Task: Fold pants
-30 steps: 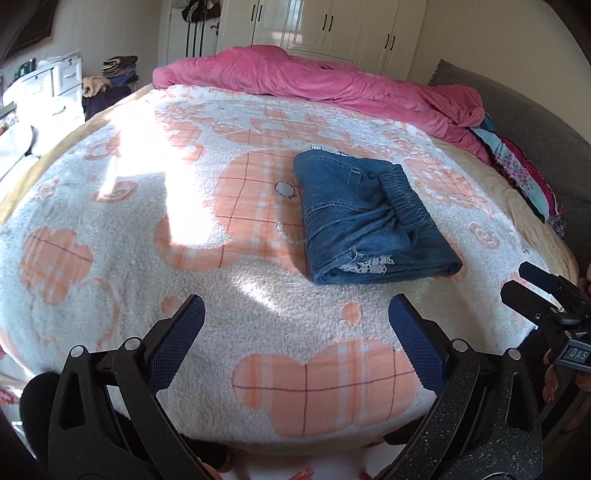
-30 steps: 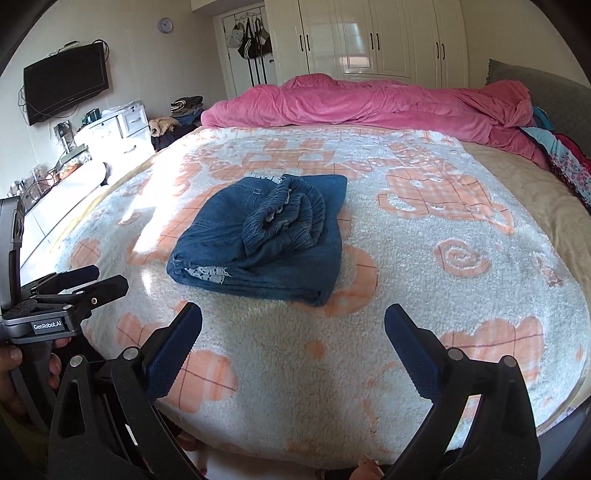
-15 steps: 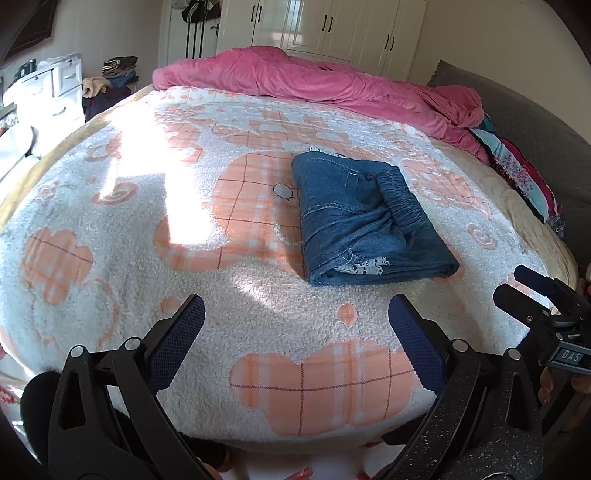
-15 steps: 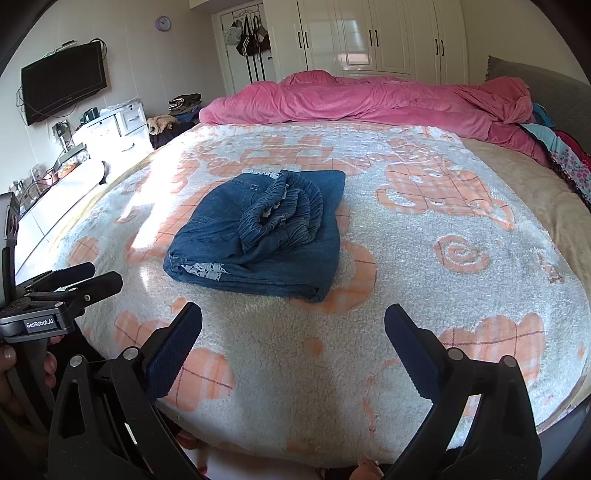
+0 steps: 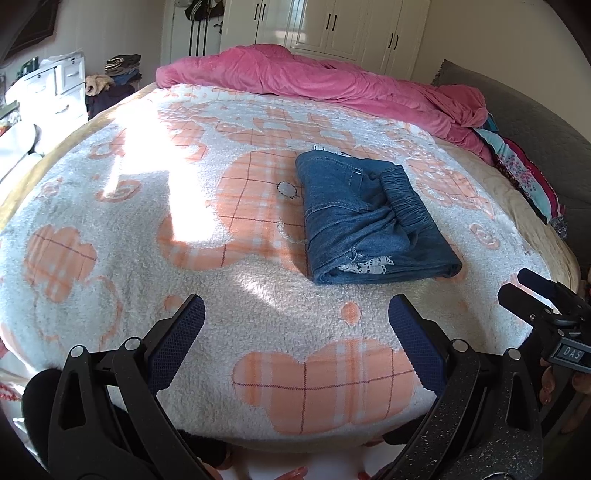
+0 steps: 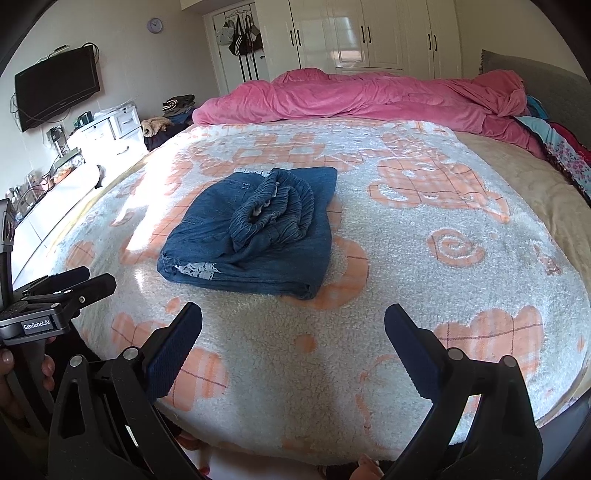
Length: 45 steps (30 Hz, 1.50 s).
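Blue denim pants lie folded in a compact stack on the white and orange fleece blanket, with the elastic waistband bunched on top; they also show in the right wrist view. My left gripper is open and empty, held back near the bed's front edge, apart from the pants. My right gripper is open and empty, also short of the pants. The right gripper shows at the right edge of the left wrist view, and the left gripper at the left edge of the right wrist view.
A pink duvet is heaped along the far side of the bed. A grey headboard and floral cloth are at the right. White drawers, a wall TV and wardrobes surround the bed.
Both grippers have drawn back slightly from the pants and stay open. The folded pants have not moved.
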Motion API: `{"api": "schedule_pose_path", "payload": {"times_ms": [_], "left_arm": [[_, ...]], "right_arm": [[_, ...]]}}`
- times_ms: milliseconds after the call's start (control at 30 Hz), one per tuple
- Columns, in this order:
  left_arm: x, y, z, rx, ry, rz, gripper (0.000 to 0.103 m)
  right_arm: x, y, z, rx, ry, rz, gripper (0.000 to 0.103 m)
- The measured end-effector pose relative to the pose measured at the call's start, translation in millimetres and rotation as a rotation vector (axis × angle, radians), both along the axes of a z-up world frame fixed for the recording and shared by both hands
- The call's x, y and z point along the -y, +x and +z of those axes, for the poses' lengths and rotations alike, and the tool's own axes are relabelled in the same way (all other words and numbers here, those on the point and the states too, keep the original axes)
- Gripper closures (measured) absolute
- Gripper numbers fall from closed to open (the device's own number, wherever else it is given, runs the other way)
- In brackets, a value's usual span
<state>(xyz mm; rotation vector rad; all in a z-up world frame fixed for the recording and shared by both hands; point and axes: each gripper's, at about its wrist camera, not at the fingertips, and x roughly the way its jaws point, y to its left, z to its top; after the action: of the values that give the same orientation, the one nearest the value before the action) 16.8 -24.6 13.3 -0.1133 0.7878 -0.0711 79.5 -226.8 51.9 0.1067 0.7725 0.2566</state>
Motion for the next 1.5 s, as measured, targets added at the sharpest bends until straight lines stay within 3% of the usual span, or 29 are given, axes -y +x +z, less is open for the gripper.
{"api": "schedule_pose_path", "payload": {"times_ms": [1500], "left_arm": [[0.2, -0.4, -2.6, -0.017, -0.002, 0.005, 0.009]], "right_arm": [[1.9, 0.1, -6.1, -0.023, -0.013, -0.018, 0.004]]}}
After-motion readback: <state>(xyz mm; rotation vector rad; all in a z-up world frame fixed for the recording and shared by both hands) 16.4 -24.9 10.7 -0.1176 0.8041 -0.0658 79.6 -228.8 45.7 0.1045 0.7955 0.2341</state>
